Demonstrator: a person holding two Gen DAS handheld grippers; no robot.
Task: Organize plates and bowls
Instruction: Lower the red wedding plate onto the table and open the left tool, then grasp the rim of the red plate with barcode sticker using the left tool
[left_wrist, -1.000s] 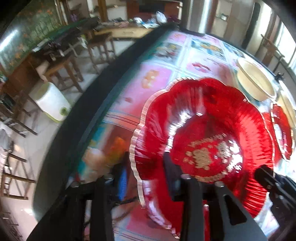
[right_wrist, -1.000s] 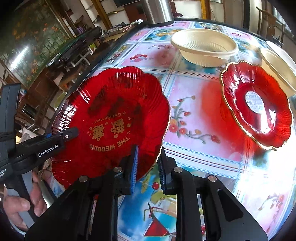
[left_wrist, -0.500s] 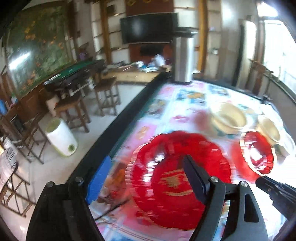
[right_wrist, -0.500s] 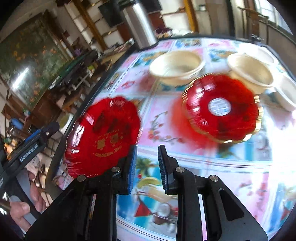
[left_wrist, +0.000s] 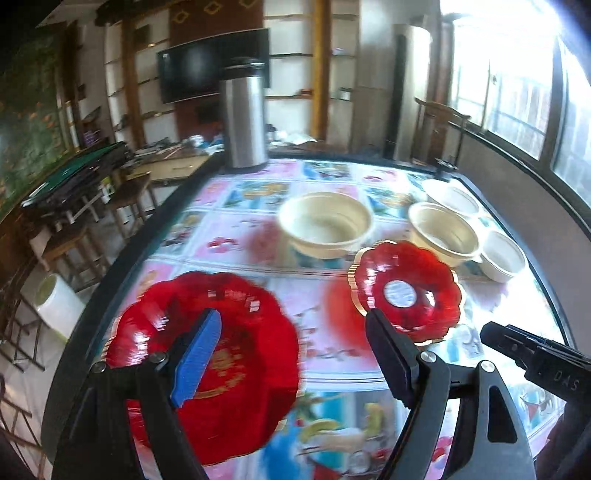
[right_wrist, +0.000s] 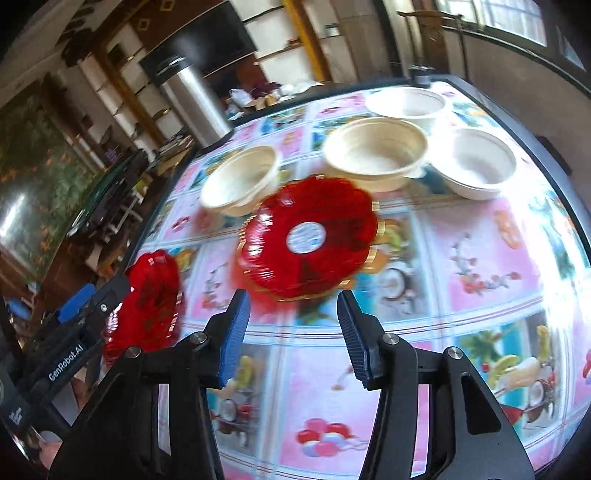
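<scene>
A large red scalloped plate (left_wrist: 236, 332) with gold lettering lies flat near the table's left edge, also in the right wrist view (right_wrist: 147, 299). My left gripper (left_wrist: 295, 354) hovers above and behind it, open wide and holding nothing. A smaller red plate with a gold rim (right_wrist: 310, 236) lies mid-table (left_wrist: 406, 291). My right gripper (right_wrist: 293, 332) is just short of it, jaws opening with nothing between them. Several cream bowls stand behind: (right_wrist: 243, 177), (right_wrist: 376, 151), (right_wrist: 480, 162).
A steel thermos (left_wrist: 243, 114) stands at the table's far edge. The table (left_wrist: 332, 343) has a colourful patterned cloth and a dark rim. Stools, a white bin (left_wrist: 59, 299) and side tables fill the floor to the left. The right gripper's body (left_wrist: 535, 365) shows at the right.
Both grippers let go of the large red plate's rim, rose and pulled back. The left jaws spread wide and the right jaws came apart. The plate now lies on the table.
</scene>
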